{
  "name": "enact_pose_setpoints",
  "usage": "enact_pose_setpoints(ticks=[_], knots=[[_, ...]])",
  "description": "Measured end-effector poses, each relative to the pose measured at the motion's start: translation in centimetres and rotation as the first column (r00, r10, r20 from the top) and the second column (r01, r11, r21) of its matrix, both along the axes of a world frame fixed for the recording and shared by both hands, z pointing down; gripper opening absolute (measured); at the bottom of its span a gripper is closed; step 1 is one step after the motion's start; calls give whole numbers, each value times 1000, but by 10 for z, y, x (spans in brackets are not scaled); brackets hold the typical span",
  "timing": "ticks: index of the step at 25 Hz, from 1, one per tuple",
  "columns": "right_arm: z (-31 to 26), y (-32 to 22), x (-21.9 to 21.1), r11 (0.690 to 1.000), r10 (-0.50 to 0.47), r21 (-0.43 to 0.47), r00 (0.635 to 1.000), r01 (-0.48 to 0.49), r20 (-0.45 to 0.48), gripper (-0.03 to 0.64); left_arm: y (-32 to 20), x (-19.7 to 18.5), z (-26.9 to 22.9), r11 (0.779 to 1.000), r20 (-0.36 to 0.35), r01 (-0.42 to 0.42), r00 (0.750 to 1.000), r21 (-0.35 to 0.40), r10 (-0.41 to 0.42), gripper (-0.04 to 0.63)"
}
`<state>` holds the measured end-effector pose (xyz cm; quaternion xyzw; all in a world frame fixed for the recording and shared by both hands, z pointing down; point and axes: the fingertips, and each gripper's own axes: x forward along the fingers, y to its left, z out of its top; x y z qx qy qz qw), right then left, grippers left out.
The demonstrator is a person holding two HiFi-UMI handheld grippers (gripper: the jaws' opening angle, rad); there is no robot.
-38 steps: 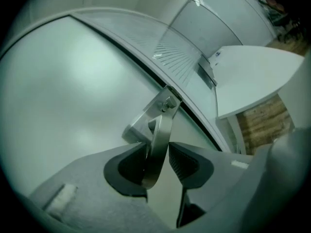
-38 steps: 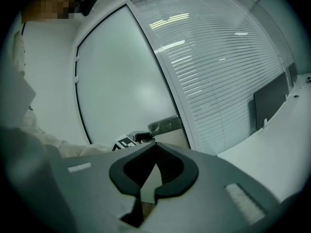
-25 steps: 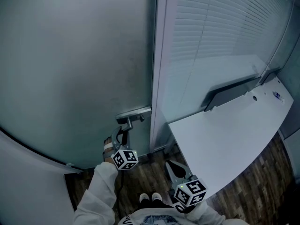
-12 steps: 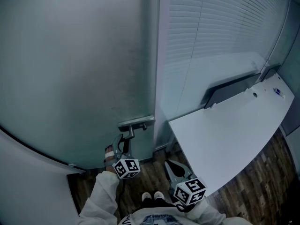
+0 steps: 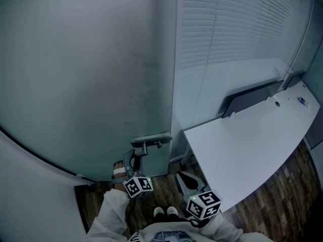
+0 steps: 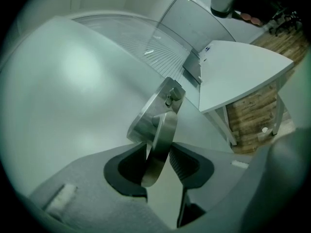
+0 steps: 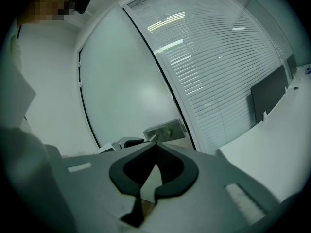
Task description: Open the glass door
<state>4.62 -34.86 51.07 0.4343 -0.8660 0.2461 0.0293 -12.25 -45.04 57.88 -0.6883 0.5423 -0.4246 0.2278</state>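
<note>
Closest in, the right gripper (image 7: 156,144) hangs idle by the person's waist, its jaws pressed together on nothing. Ahead of its tips stand the handle plate and the door. The left gripper (image 6: 159,145) is the working one. Its jaws pinch the steel handle (image 6: 163,126), and the lever runs straight between the two pads, with the square plate just past the tips. From the head view, the left gripper (image 5: 132,159) reaches up to the handle (image 5: 150,139) at the door's right edge.

Beyond the jaws spreads the frosted door (image 5: 91,74), filling the space ahead and to their left. To their right sit the frame, the blinds (image 5: 237,29) and a white desk (image 5: 242,150).

The grasp looks done. Whether the door has already left its frame is hard to judge from this steep angle; the edge seems perhaps a little off the frame line. Most of the swing appears still to come.
</note>
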Motion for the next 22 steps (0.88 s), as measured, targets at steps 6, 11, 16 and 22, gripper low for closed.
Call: enact_pose_setpoints(ticks=[6, 11, 16, 22], knots=[[1, 6, 11, 1000, -14, 13, 1000, 14, 10, 6, 5, 3, -1, 1000, 97, -12, 995, -19, 14, 156], [11, 15, 33, 1000, 10, 8, 1000, -10, 6, 5, 3, 2, -3, 999, 150, -2, 989, -32, 7, 154], [-4, 43, 49, 999, 42, 18, 999, -42, 25, 6, 25, -5, -13, 998, 208, 39, 978, -40, -29, 153], [-14, 77, 38, 998, 41, 41, 999, -43, 36, 5, 105, -13, -35, 990, -102, 142, 984, -29, -144, 5]])
